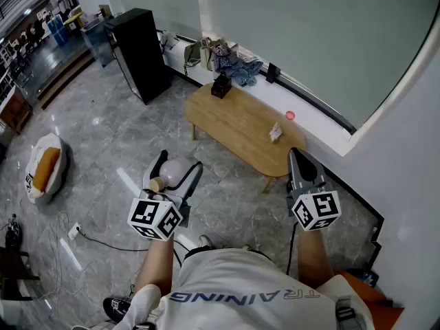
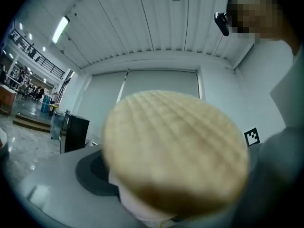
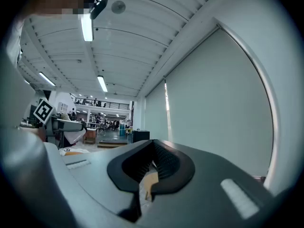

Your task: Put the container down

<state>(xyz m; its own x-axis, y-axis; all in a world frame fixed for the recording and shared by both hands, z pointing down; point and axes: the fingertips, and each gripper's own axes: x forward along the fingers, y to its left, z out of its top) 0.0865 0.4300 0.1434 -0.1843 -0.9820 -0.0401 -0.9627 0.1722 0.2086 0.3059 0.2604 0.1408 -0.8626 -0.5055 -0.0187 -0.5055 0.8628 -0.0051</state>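
My left gripper [image 1: 173,173] is shut on the container [image 1: 176,171], a pale pinkish jar with a round beige lid [image 1: 157,183]. It hangs in the air over the floor, left of the low wooden table [image 1: 240,126]. In the left gripper view the ribbed lid [image 2: 175,151] fills the middle, and one dark pad [image 2: 92,172] shows beside the jar's pale body. My right gripper [image 1: 296,155] points at the table's near right end with its jaws together and nothing between them. In the right gripper view its pads [image 3: 161,163] meet with only a thin slit.
On the table stand a small black object [image 1: 221,86] and a small card stand [image 1: 276,132]. A pile of clothes [image 1: 237,64] lies on the sill behind. A black cabinet [image 1: 141,53] stands at the back left. A cushion [image 1: 45,167] and a cable [image 1: 89,238] lie on the marble floor.
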